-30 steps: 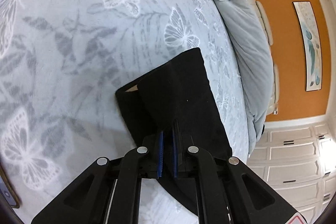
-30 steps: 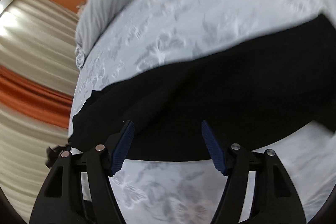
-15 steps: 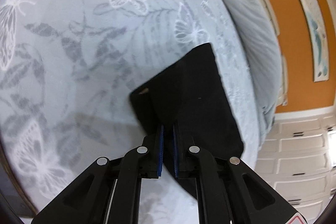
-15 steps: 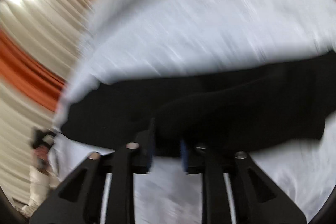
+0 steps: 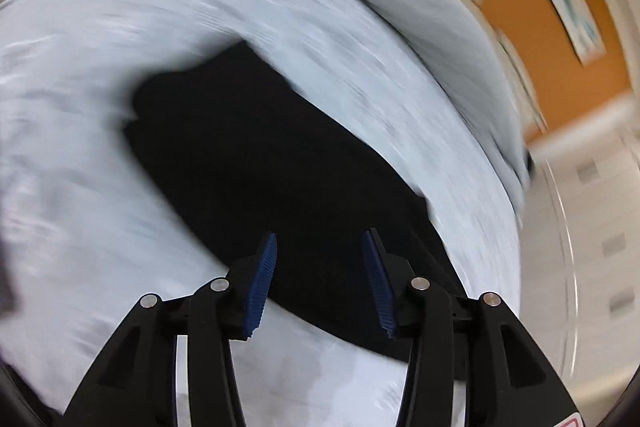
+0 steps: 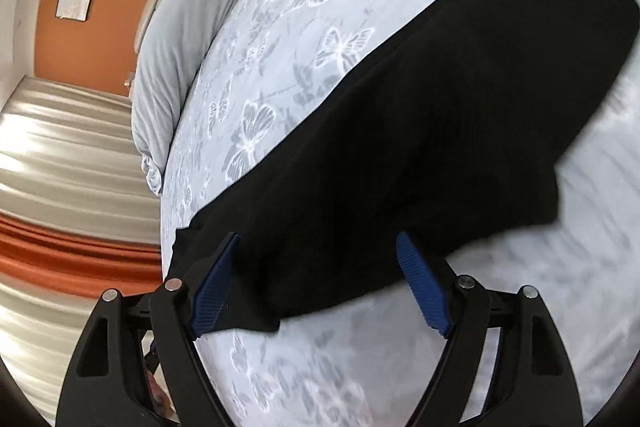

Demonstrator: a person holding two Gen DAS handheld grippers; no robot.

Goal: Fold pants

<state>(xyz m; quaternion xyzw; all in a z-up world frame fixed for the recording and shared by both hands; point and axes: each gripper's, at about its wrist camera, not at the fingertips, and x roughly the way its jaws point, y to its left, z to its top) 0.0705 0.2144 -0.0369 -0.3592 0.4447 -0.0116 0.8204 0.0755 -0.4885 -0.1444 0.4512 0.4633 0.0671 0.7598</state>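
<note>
Pants (image 6: 420,131) folded on butterfly bedspread (image 6: 280,39), sharp only in right view, left tool (image 5: 318,267) and right tool (image 6: 320,267) opening, empty

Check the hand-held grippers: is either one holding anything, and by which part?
Nothing held. The left hand-held gripper and right hand-held gripper are both opening, pads clear of the black pants lying on the bed.

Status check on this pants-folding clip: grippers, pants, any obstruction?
Left gripper opening, nothing clamped. Right gripper opening, nothing clamped. Black pants lying folded on butterfly bedspread. Nothing in the way.
</note>
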